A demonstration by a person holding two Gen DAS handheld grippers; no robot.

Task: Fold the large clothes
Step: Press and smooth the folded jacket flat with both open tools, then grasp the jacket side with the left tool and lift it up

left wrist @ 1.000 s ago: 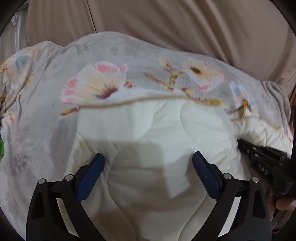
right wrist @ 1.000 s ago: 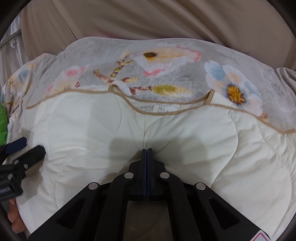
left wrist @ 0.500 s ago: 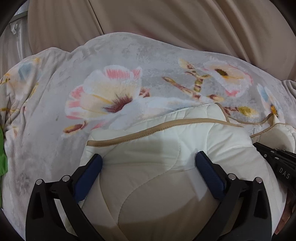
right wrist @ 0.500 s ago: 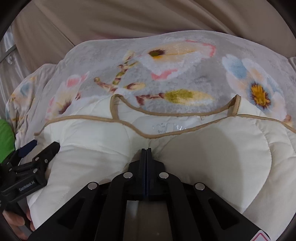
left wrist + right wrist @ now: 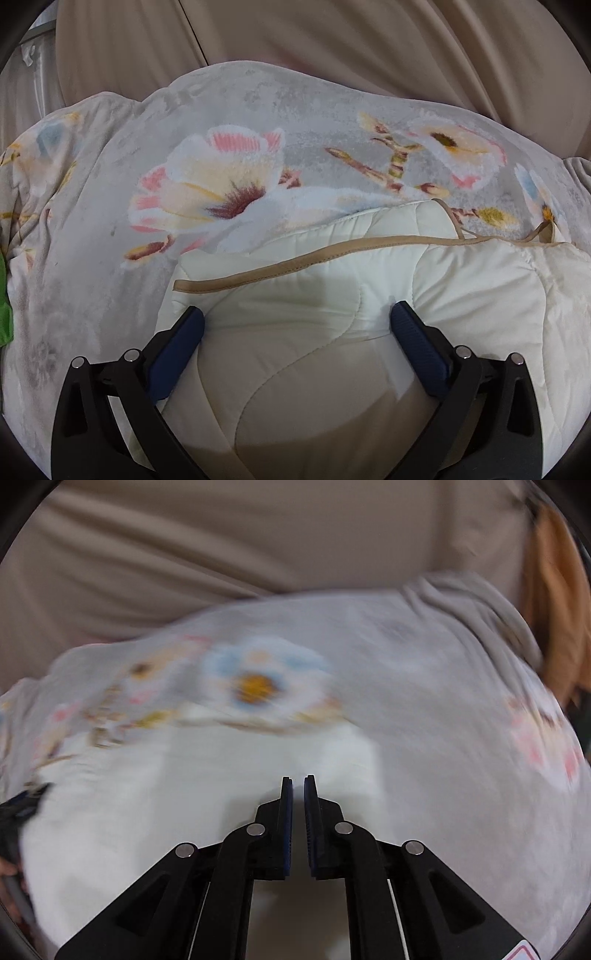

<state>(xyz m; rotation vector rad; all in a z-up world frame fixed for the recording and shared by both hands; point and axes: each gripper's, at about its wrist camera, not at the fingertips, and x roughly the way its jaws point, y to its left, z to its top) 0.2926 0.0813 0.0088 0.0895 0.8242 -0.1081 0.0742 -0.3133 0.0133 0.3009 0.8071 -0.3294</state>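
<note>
On a floral blanket (image 5: 258,122), the cream quilt (image 5: 314,332) lies between wide-spread left tongs (image 5: 295,325); right tongs (image 5: 298,786) barely parted.

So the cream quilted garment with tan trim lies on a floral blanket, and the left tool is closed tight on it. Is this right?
Not quite: the left tool is wide open, its jaws straddling the cream quilted garment without clamping it, as the left wrist view shows. The garment does lie on the floral blanket.

The right wrist view is motion-blurred: the blanket's (image 5: 424,701) flowers smear, and the quilt's (image 5: 166,794) trim barely shows. The left gripper (image 5: 22,812) is cut off at the frame's edge.
</note>
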